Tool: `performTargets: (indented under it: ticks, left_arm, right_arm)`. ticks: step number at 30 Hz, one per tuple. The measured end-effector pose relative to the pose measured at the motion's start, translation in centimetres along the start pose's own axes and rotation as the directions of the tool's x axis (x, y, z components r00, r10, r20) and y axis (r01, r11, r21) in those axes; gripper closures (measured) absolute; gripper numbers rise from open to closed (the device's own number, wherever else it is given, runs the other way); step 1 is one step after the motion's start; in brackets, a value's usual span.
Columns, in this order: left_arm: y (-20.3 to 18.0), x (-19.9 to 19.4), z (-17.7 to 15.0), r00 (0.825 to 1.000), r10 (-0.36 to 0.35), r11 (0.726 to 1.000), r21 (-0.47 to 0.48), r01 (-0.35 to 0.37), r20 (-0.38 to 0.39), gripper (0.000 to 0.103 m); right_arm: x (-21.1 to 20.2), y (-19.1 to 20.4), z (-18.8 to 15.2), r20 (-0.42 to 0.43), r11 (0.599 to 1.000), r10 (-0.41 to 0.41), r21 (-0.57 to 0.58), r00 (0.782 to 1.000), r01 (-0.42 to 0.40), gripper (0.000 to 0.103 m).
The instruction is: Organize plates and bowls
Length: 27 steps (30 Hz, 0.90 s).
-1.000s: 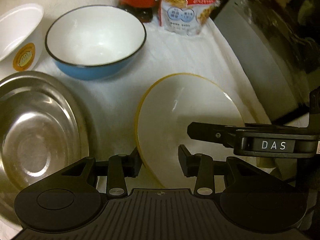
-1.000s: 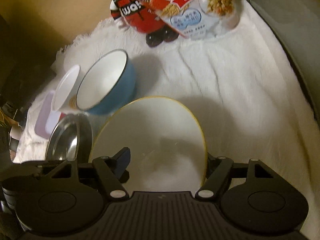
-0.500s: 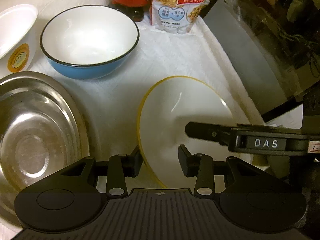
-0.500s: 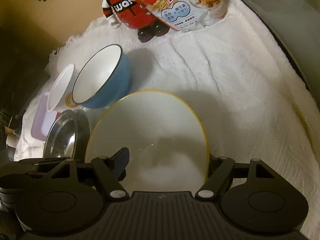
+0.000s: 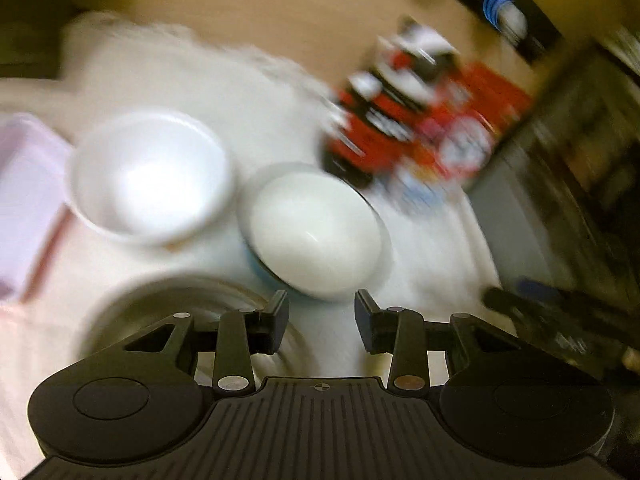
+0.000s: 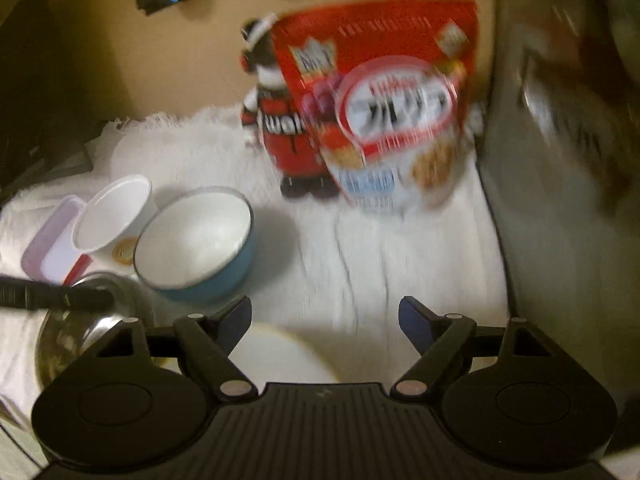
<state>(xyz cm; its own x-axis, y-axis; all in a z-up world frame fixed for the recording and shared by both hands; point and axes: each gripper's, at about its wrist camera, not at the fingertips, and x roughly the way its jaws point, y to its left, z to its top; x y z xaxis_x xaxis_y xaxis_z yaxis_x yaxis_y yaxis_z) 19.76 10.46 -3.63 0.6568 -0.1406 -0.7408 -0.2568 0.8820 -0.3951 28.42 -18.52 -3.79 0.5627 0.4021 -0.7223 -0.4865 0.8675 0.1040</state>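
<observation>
White-towelled desk (image 6: 360, 264): with right hand-held gripper (image 6: 325, 318) opening, empty, above yellow-rimmed plate (image 6: 280, 356), and left hand-held gripper (image 5: 321, 316) closing on nothing near steel bowl (image 5: 132, 316), best steady both, then approach blue bowl (image 6: 200, 244) squarely at its rim.

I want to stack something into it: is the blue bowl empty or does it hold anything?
Empty. The blue bowl stands upright on the white cloth, and its white inside shows bare in both views.
</observation>
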Motion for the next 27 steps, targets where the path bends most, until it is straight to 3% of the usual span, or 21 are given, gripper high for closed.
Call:
performTargets:
  ticks: [4,10,19,22,25,27]
  left_arm:
    - [2.5,1.4,2.6,0.998,0.062,0.995,-0.074,-0.061,0.019,0.064]
    - [3.8,5.3,3.9,0.995,0.094,0.99,-0.098,-0.098,-0.044,0.063]
    - [2.6,9.2,4.1,0.985,0.106,0.993,-0.036,-0.112,-0.137,0.066]
    - [2.3,10.3,4.5,0.979,0.137,0.99,-0.016,-0.141,-0.154,0.066]
    - [1.9,10.7,4.9,0.977,0.137,0.99,-0.01,-0.14,-0.161,0.066]
    - [1.6,10.7,5.0,0.977,0.123,0.992,-0.004,-0.126,-0.173,0.066]
  right_arm:
    - [1.5,1.8,2.7,0.004,0.998,0.049,-0.049,0.999,-0.049,0.019]
    - [7.4,4.4,5.3,-0.128,0.986,0.164,0.026,0.978,-0.162,0.019]
    - [14.0,5.0,5.8,-0.193,0.98,0.169,0.134,0.966,-0.145,0.02]
    - [16.1,5.2,5.8,-0.234,0.979,0.177,0.138,0.956,-0.148,0.025]
    - [17.4,5.1,5.5,-0.27,0.957,0.26,0.196,0.927,-0.212,0.032]
    - [17.2,4.9,5.3,-0.262,0.946,0.289,0.224,0.921,-0.233,0.04]
